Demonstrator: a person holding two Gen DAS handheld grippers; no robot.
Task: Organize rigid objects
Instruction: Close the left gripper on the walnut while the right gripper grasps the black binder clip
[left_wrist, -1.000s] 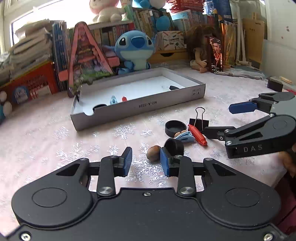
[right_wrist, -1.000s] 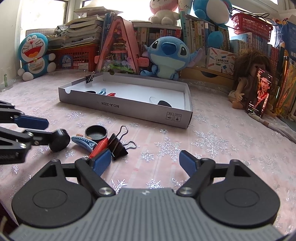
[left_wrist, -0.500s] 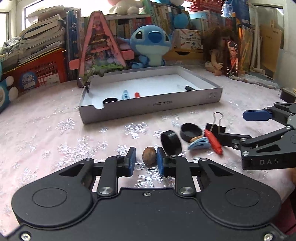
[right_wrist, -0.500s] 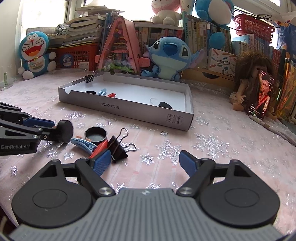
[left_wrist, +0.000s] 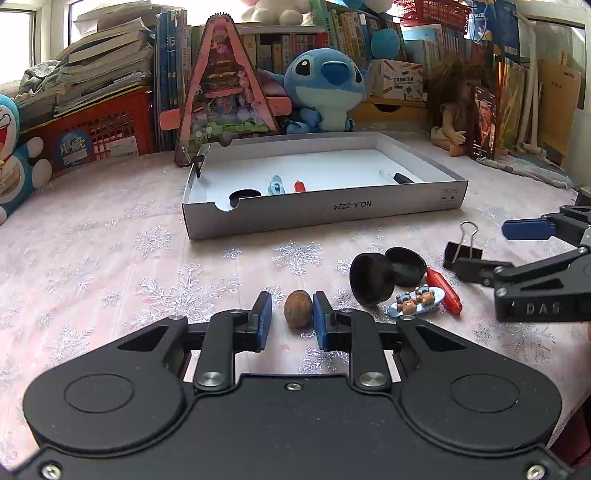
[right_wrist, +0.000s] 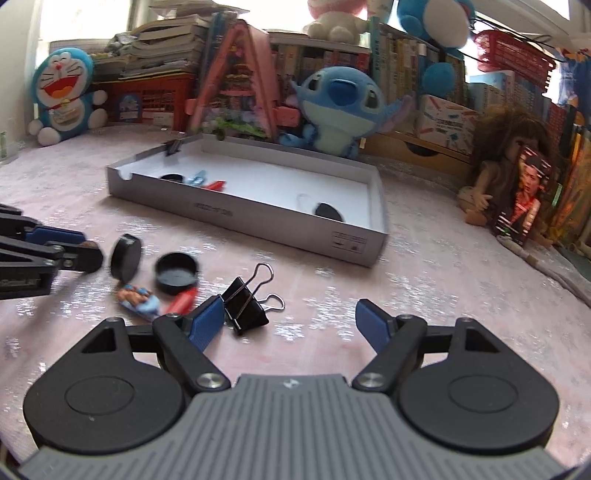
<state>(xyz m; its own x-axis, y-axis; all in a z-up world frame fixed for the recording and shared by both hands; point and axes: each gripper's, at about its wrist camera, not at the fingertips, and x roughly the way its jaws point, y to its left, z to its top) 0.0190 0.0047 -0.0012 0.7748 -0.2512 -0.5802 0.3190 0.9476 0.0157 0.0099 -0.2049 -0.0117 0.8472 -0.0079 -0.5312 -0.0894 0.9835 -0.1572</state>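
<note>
Snowflake-print cloth (left_wrist: 110, 258), ridged oval nut (left_wrist: 297, 313)

My left gripper (left_wrist: 291, 319) tilts downward, fingers (left_wrist: 263, 317) drawn narrow, a gap showing beside the left pad. My right gripper (right_wrist: 290, 323) tilts downward, fingers spread wide, closing slightly.

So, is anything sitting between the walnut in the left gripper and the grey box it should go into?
Nothing visible does. The walnut sits between the left gripper pads, and bare tablecloth runs from there to the grey box; the black caps lie off to its right.
</note>
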